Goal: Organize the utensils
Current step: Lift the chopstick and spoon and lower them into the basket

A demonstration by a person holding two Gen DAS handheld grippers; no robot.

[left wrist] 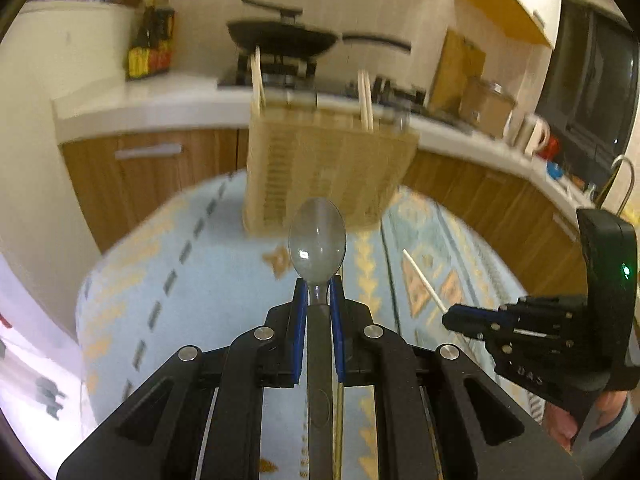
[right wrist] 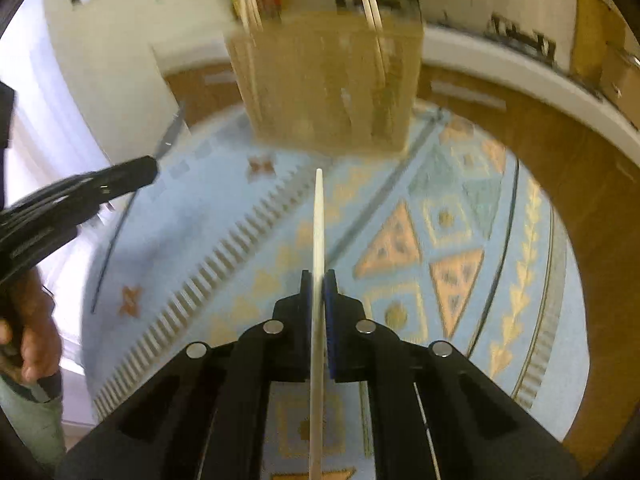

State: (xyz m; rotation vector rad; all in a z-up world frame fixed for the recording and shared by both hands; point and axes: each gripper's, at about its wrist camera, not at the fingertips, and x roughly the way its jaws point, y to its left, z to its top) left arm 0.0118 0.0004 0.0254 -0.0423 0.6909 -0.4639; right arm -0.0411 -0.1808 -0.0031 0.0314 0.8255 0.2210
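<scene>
**Currently: both grippers loaded, holder ahead on the table**

Left gripper (left wrist: 319, 296): jaws clenched on the neck of a metal spoon (left wrist: 317, 236), just below the bowl; the handle runs back between the fingers toward the camera. Bowl faces up and forward, above the patterned tablecloth (left wrist: 160, 272).

Right gripper (right wrist: 319, 292): jaws clamped on a single pale chopstick (right wrist: 318, 216), gripped partway along, tip pointing forward. Seen from the left wrist view, the stick projects from the gripper at a slant.

Target, by my reading: the woven utensil holder (left wrist: 324, 168) standing on the table beyond both tools. Pale chopsticks (left wrist: 366, 100) already stand in it. Which compartment holds what cannot be told; both views are motion-blurred.

Handling judgements:
- Spoon: rigid, moderately heavy, smooth and probably slippery. The neck grip is narrow, so the long handle may pivot; a hold nearer mid-handle would be steadier.
- Chopstick: very light, stiff, thin, smooth. Likely to swivel or slide between the pads if knocked against the holder's rim. The present hold leaves plenty of tip free for insertion.
- Holder: light, could tip or shift if nudged.

Writing: faint letters on the right gripper body in the left wrist view, apparently "DAS", not certain. Bottle (left wrist: 150, 50) labels on the counter are illegible.
</scene>
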